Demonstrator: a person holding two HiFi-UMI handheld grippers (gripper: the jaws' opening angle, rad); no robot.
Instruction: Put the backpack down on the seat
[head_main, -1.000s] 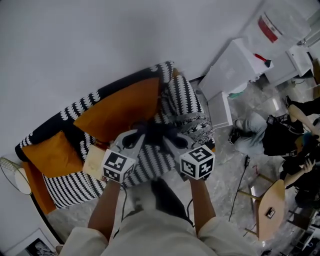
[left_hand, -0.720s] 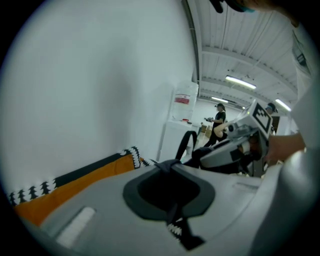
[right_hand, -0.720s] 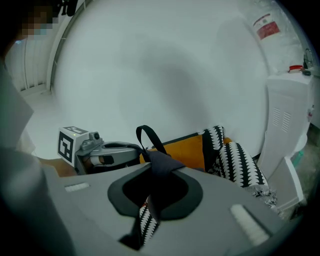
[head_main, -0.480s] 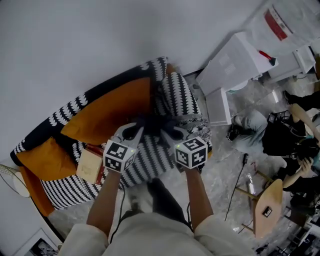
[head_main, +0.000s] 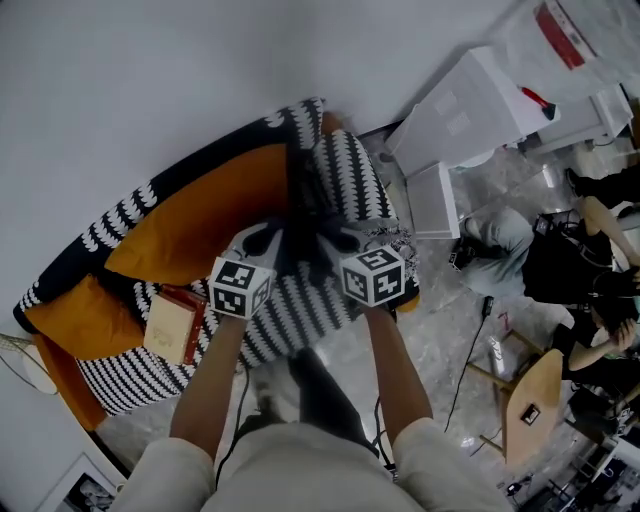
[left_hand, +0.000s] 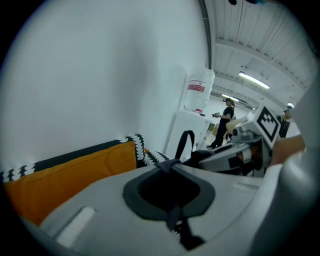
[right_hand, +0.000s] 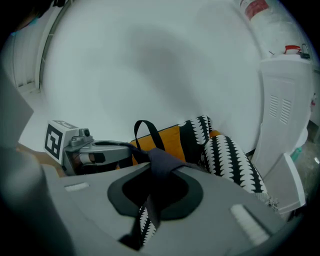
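The backpack (head_main: 298, 312) is black-and-white patterned with dark straps (head_main: 305, 238), and it hangs in front of the sofa seat (head_main: 205, 215), an orange cushion. My left gripper (head_main: 262, 242) is shut on one dark strap (left_hand: 169, 166). My right gripper (head_main: 340, 240) is shut on the other strap (right_hand: 161, 161), with patterned fabric hanging under its jaws. The backpack's carry loop (right_hand: 145, 131) stands up between the two grippers. Each gripper view shows the other gripper alongside: the right gripper (left_hand: 250, 145), the left gripper (right_hand: 85, 147). Whether the bag's bottom touches the seat is hidden.
The sofa has a patterned armrest (head_main: 350, 175) at the right, an orange pillow (head_main: 75, 320) and a tan book (head_main: 175, 325) at the left. A white water dispenser (head_main: 470, 100) stands beside it. People (head_main: 585, 270) sit at the right near a wooden stool (head_main: 530, 400).
Both grippers and the backpack have moved forward, toward the sofa back and over the seat. Both grips on the straps are unchanged.
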